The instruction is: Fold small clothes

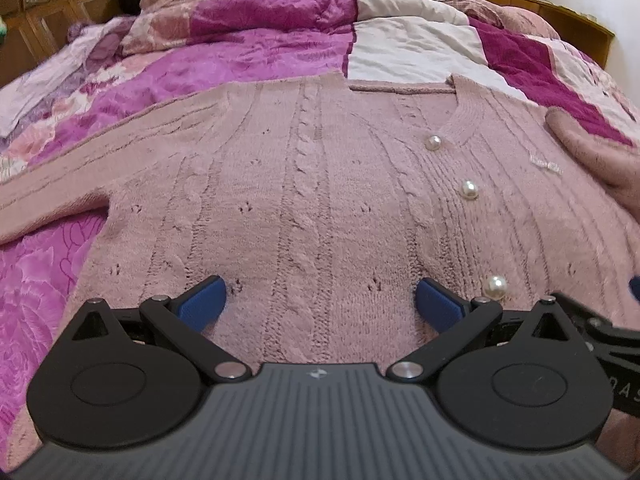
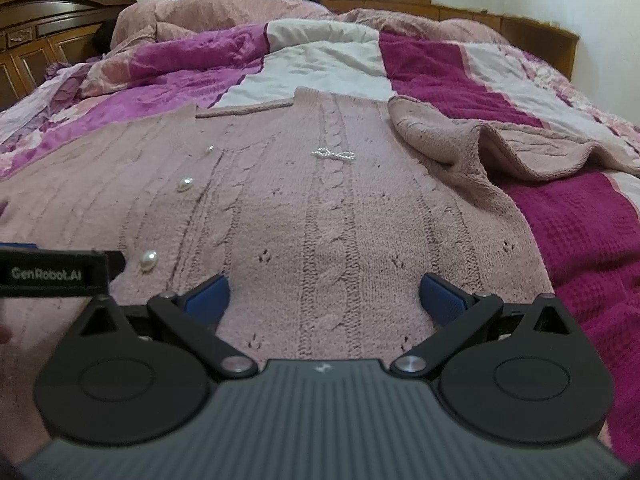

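Lying flat: pink cable-knit cardigan (image 1: 320, 184), one, spread on quilt (image 1: 248, 56)
Pearl buttons (image 1: 470, 190): three, toward 2 o'clock
Left gripper (image 1: 320, 300): fingers wide
Right gripper (image 2: 324, 300): fingers wide

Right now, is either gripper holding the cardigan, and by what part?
Neither. The left gripper and right gripper are both open over the pink cardigan, with nothing pinched between the fingers.

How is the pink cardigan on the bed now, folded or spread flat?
Mostly spread: the pink cardigan lies flat and front up, one sleeve stretched sideways, the other sleeve bunched up.
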Tool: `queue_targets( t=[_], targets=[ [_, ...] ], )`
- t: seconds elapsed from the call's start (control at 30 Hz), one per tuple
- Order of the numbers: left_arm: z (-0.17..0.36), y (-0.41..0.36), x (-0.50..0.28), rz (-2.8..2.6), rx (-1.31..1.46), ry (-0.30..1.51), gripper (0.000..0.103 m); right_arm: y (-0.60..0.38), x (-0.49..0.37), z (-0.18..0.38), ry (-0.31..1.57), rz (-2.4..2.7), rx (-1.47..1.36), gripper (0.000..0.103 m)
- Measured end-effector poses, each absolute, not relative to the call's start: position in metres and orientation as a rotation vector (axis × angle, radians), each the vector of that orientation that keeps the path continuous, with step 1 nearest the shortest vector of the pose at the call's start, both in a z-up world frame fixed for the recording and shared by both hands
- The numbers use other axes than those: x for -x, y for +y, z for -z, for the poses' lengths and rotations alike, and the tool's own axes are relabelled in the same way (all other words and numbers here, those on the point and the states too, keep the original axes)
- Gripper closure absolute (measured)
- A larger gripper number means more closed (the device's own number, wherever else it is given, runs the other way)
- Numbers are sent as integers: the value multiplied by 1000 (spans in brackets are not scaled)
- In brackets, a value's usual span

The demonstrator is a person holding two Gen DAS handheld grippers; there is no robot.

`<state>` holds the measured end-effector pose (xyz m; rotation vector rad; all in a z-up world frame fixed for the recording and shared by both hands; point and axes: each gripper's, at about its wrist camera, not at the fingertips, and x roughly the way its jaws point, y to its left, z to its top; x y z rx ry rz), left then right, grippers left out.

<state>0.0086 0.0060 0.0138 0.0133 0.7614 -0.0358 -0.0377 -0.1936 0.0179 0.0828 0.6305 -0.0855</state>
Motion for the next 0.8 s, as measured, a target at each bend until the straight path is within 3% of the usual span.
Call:
queue_targets(
  t=[0.37, 0.8],
  targets=[
    [-63, -6, -19, 101, -26, 804, 0, -221, 44, -60, 635, 23, -200, 0],
    [-73, -4, -24, 72, -19, 845, 0, -260, 41, -79, 622, 69, -250, 0]
  ],
)
